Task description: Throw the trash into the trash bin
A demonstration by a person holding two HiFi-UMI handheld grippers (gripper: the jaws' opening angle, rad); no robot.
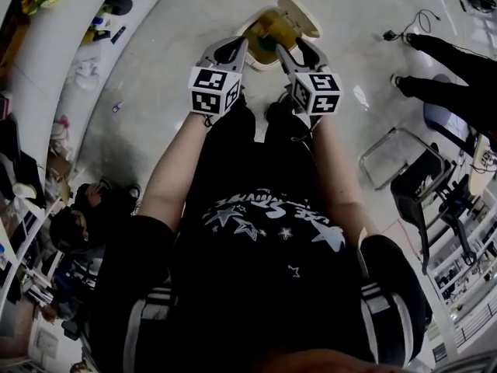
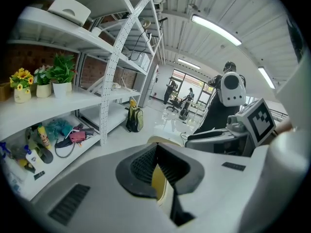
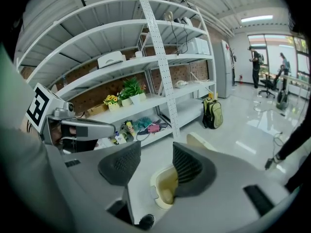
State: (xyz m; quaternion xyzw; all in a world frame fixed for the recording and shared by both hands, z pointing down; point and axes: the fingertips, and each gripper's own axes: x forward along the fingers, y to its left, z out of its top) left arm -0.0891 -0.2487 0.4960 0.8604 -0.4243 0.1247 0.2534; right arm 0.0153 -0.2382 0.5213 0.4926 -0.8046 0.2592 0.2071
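Note:
A cream trash bin (image 1: 268, 31) with a yellow liner stands on the floor, its lid (image 1: 301, 12) flipped open behind it. Both grippers hang side by side just above its mouth. My left gripper (image 1: 233, 50) is shut: in the left gripper view its tips (image 2: 156, 149) meet with nothing between them, and a sliver of the yellow bin (image 2: 159, 181) shows behind. My right gripper (image 3: 156, 147) stands open and empty over the bin (image 3: 163, 182). A pale lump rests inside the liner.
White shelving (image 3: 160, 101) runs along the left with potted plants (image 3: 130, 89), bottles and bags, and a backpack (image 3: 213, 113) stands on the floor. A person's legs (image 1: 450, 76), a chair (image 1: 419, 181) and a cable (image 1: 404, 29) lie to the right. A white robot figure (image 2: 228, 89) stands beyond.

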